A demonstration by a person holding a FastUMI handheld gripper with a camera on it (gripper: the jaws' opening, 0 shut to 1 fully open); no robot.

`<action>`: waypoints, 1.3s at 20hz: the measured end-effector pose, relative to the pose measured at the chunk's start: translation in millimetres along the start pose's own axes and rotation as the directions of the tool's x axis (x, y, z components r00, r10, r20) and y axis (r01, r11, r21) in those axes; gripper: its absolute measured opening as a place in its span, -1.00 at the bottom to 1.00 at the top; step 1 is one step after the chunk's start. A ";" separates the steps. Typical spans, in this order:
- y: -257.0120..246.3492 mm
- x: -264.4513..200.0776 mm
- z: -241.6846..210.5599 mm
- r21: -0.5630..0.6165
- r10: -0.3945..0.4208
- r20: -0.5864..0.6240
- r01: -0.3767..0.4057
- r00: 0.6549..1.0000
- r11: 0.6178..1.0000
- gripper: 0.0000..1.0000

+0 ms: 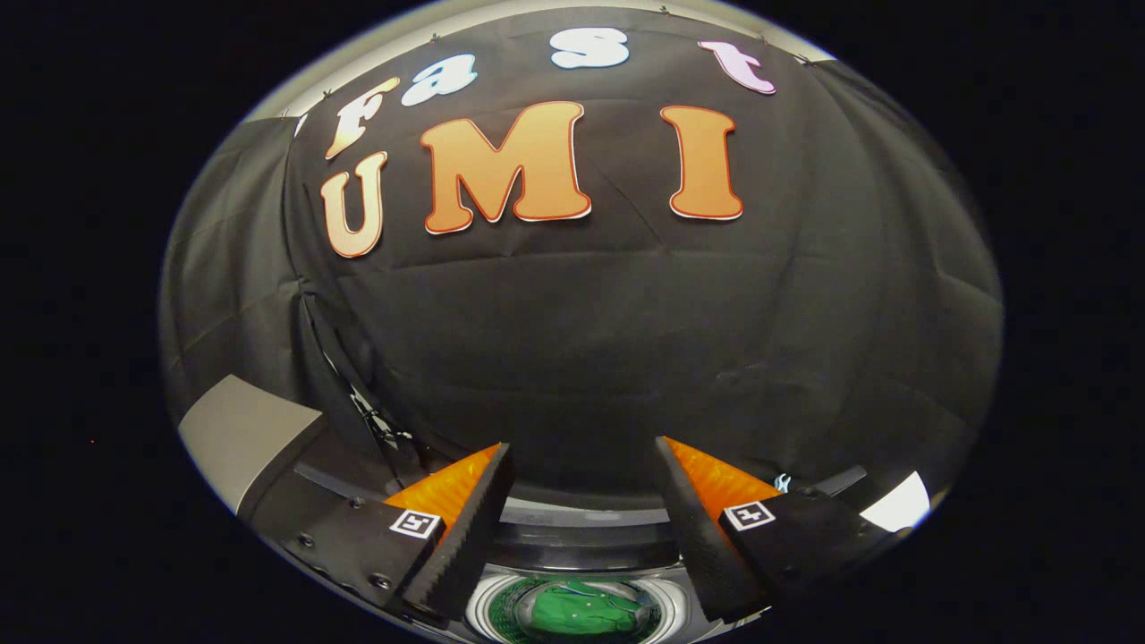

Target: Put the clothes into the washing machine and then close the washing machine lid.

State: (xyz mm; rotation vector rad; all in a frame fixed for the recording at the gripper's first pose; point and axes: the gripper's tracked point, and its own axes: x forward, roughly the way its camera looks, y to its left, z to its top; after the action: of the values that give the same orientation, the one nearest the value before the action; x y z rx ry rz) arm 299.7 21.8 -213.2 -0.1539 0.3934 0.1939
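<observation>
Green clothes [577, 608] below wide-open, empty claw [583, 458]

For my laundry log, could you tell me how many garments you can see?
1: a green cloth garment lies inside the round washing machine drum, below the open tongs; others may be hidden.

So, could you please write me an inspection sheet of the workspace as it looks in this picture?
Surface: washing machine top, its opening below the fingers; lid not closed.
Job's things: green clothes lying inside the drum, seen between the fingers.
Clutter: nothing seen.
Grippers: gripper open, fingers apart and holding nothing, above the drum opening.
Cables: thin dark cable-like lines hang by the cloth beyond the left finger; what they are cannot be told.
Surroundings: black cloth wall behind the machine; a grey panel beside the left finger.
</observation>
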 end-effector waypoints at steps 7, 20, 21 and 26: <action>4.5 -33.6 -26.5 0.003 -0.002 -0.038 0.002 0.999 1.000 0.98; 16.2 -78.6 -59.1 0.030 0.046 -0.095 -0.044 0.994 0.999 0.98; 16.9 -76.9 -71.5 0.025 0.048 -0.128 -0.045 0.991 0.999 0.98; 22.5 -87.4 -102.0 0.116 0.066 -0.177 -0.045 0.982 0.992 0.98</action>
State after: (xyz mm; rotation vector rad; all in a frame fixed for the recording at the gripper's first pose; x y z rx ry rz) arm 178.5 11.0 -274.3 -0.0506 0.5887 0.2133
